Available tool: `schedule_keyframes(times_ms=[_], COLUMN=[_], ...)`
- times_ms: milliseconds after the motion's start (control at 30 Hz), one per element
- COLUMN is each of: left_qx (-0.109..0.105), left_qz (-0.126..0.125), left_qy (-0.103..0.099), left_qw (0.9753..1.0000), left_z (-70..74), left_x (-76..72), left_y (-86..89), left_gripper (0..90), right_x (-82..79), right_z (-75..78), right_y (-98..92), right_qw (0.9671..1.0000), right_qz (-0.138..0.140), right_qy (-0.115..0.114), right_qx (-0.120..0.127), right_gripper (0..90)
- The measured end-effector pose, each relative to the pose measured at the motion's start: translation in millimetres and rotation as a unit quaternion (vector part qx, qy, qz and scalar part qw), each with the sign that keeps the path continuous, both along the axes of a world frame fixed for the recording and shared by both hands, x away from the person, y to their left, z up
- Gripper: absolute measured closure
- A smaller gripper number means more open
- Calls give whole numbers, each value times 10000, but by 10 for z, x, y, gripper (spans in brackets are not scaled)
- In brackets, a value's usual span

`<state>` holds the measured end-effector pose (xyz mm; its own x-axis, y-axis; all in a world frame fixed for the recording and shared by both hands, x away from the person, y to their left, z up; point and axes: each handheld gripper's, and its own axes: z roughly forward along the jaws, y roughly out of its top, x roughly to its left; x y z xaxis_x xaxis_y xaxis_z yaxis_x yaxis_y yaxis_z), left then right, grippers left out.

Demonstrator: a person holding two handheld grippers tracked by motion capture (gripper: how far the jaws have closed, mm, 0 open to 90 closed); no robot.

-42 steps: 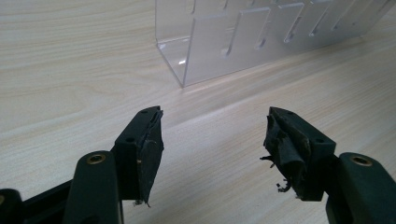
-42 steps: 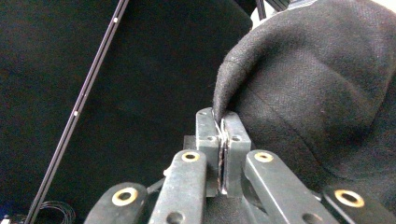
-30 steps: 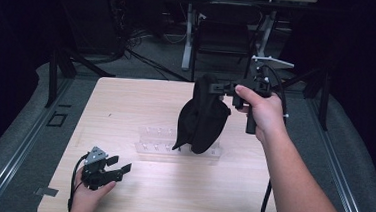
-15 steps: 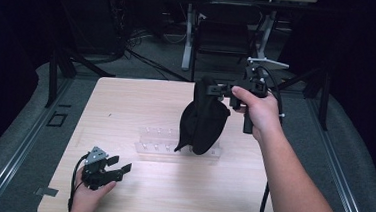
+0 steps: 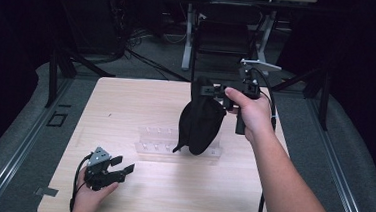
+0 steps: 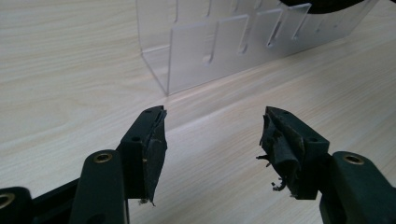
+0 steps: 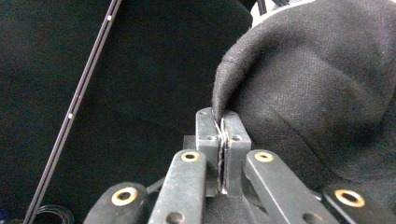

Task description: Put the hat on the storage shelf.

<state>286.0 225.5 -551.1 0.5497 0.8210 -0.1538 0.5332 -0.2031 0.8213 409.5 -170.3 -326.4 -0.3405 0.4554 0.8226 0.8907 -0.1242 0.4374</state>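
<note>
Black cloth bag (image 5: 200,122) is hanging over the clear acrylic rack (image 5: 158,140) at mid-table, its edge pinched in the clenched right gripper (image 5: 216,93), while the left gripper (image 5: 120,167) is resting released near-left; setting down likely remains.

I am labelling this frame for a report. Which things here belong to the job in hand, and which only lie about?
In the job:
- black cloth bag, pinched at its edge
- right gripper, fingers shut on it
- clear plastic rack under the bag

Lying about:
- left gripper, open, holding nothing
- wooden table
</note>
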Motion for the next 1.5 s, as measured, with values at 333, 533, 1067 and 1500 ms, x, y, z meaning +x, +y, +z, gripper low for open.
schedule_keyframes(times_ms=[333, 533, 1067, 1500], left_qx=[-24, 114, 91, 171], left_qz=[-486, -596, -984, -1018], left_qy=[-342, -506, -601, -555], left_qw=[9982, 9969, 9933, 9931], left_z=[296, 470, 647, 689], left_x=[-24, 62, 162, 211], left_y=[-299, -488, -937, -1088], left_gripper=[454, 517, 597, 697], right_x=[5, 6, -3, -5], right_z=[-54, -65, -102, -102], right_y=[99, 137, 173, 193], right_qw=[9998, 9998, 9996, 9996], right_qz=[34, 36, 84, 16], right_qy=[18, -6, -35, -50], right_qx=[182, 203, 265, 289], right_gripper=[881, 881, 881, 879])
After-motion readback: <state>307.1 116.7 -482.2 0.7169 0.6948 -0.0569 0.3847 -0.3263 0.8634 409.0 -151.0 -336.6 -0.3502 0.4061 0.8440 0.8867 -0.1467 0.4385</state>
